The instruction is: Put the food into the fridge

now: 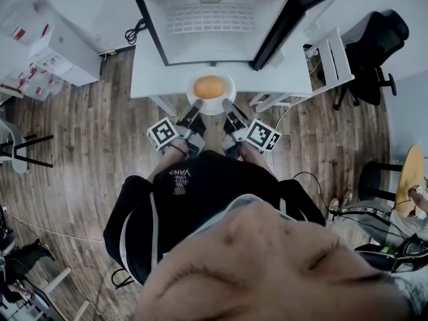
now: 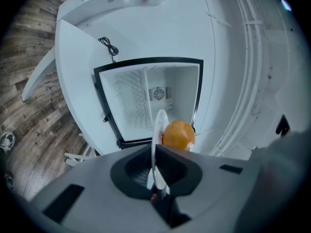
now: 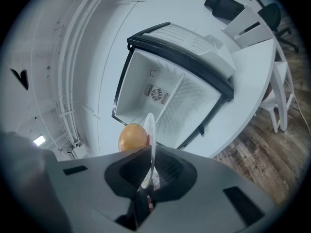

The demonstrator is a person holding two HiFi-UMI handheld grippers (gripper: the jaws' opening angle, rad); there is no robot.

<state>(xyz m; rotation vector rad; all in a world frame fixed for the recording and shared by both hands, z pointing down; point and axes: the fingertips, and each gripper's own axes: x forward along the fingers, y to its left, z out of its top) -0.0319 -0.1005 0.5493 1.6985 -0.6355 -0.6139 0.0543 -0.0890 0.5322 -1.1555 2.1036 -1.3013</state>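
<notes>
Orange, smooth, round food (image 1: 209,86) sits on a white plate (image 1: 212,110), its rim clamped by the left gripper (image 1: 197,103) and right gripper (image 1: 226,103); the shirt (image 1: 179,173) reads VANS.

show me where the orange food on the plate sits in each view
Head view: food upper centre, on the plate, in front of the open fridge.
Left gripper view: lower centre, just right of the edge-on plate.
Right gripper view: lower centre-left, just left of the edge-on plate.
Shared landmark: the fridge's open white interior, behind the food in all three.
</notes>
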